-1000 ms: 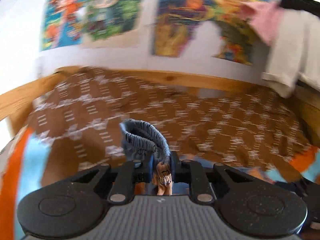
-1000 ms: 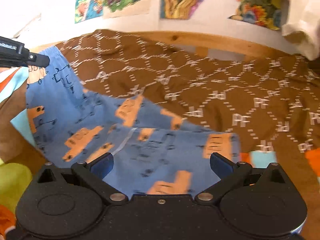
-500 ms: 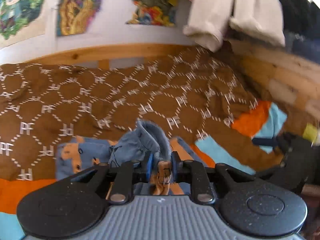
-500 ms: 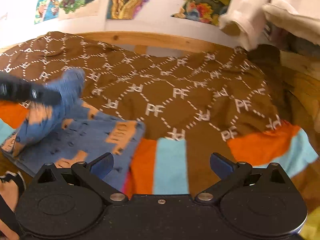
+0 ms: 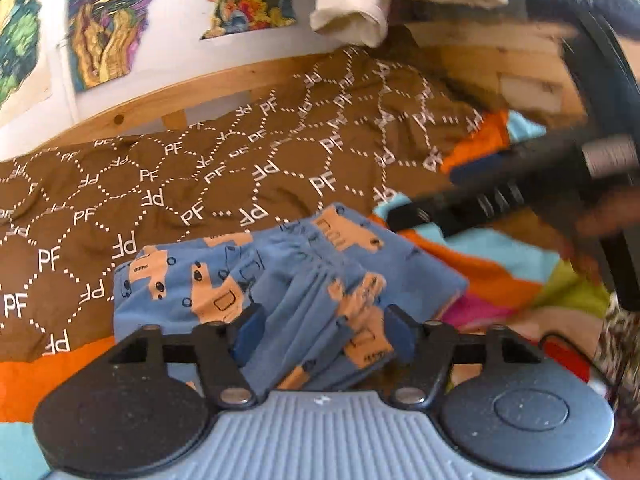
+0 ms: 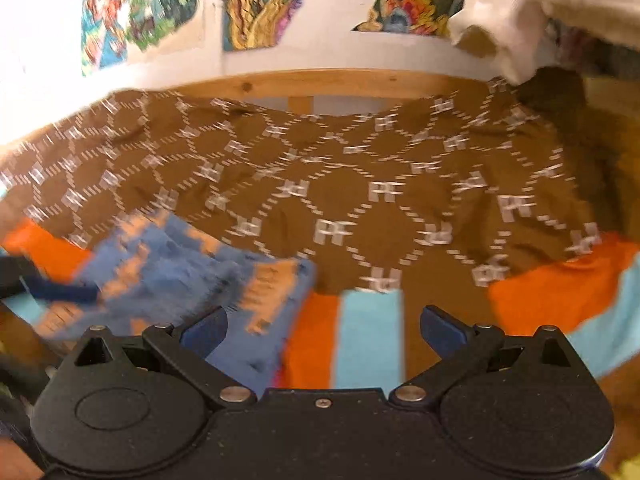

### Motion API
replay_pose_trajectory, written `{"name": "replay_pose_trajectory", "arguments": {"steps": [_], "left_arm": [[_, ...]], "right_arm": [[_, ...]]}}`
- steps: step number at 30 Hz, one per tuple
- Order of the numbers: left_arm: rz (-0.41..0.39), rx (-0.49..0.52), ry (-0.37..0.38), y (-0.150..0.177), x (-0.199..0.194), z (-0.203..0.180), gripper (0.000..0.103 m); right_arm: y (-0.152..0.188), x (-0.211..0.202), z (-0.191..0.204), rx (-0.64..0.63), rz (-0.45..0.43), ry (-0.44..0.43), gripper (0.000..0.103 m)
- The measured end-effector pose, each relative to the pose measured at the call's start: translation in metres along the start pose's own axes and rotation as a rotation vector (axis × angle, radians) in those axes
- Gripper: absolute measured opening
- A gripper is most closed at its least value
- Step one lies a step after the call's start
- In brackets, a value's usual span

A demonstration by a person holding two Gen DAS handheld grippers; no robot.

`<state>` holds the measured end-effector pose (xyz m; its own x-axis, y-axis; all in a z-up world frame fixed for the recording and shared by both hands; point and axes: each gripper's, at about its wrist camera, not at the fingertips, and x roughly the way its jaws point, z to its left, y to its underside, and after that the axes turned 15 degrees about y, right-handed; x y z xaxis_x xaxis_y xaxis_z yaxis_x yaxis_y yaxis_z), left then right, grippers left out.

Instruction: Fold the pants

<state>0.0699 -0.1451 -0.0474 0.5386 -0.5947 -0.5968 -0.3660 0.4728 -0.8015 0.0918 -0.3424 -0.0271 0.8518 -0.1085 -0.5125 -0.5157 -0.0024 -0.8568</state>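
Observation:
The blue pants [image 5: 224, 280], printed with orange trucks, lie folded in a bundle on the bed. In the left wrist view my left gripper [image 5: 322, 332] is low over their near end. Its jaws are opening, and the gathered waistband [image 5: 320, 304] lies loose between the blue pads [image 5: 248, 330]. In the right wrist view the pants [image 6: 172, 268] are blurred at lower left, with a left fingertip [image 6: 60, 290] on their edge. My right gripper [image 6: 322, 328] stands open to the right of the pants, over the striped blanket, with nothing between its fingers. From the left it shows as a dark bar [image 5: 480, 200].
A brown bedspread [image 5: 200, 184] with a white pattern covers the bed, over an orange and light-blue striped blanket [image 6: 368, 336]. A wooden bed rail [image 6: 320, 84] and a wall with posters [image 6: 256, 4] lie behind. Pale clothes [image 5: 352, 0] hang at upper right.
My left gripper swung right and down with the waistband, laid it on the rest of the pants and opened. My right gripper moved right, off the pants, and stayed open.

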Motion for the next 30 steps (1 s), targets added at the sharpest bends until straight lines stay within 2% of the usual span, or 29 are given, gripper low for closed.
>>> {"name": "replay_pose_trajectory", "arguments": {"steps": [4,9,12,18,21,23,25,30], "left_arm": [[0.025,0.08,-0.04,0.002,0.003,-0.01,0.047],[0.053,0.063,-0.047,0.005,0.008,-0.009,0.03],[0.052,0.05,-0.047,0.007,0.007,-0.008,0.026],[0.041,0.023,-0.05,0.006,0.005,-0.005,0.017],[0.036,0.006,-0.042,0.006,0.005,-0.004,0.015],[0.031,-0.005,-0.038,0.007,0.005,-0.002,0.014],[0.027,-0.012,-0.034,0.007,0.004,-0.002,0.011],[0.029,-0.014,-0.036,0.006,0.004,-0.002,0.01]], "right_arm": [[-0.01,0.012,0.014,-0.008,0.028,-0.06,0.09],[-0.019,0.028,0.037,-0.032,0.066,-0.169,0.078],[-0.026,0.045,0.045,-0.004,0.106,-0.225,0.068],[-0.029,0.071,0.044,0.128,0.194,-0.259,0.042],[-0.024,0.076,0.037,0.208,0.229,-0.274,0.038],[-0.021,0.076,0.028,0.29,0.244,-0.288,0.027],[-0.019,0.075,0.023,0.33,0.246,-0.286,0.01],[-0.017,0.071,0.023,0.321,0.234,-0.27,0.013]]}}
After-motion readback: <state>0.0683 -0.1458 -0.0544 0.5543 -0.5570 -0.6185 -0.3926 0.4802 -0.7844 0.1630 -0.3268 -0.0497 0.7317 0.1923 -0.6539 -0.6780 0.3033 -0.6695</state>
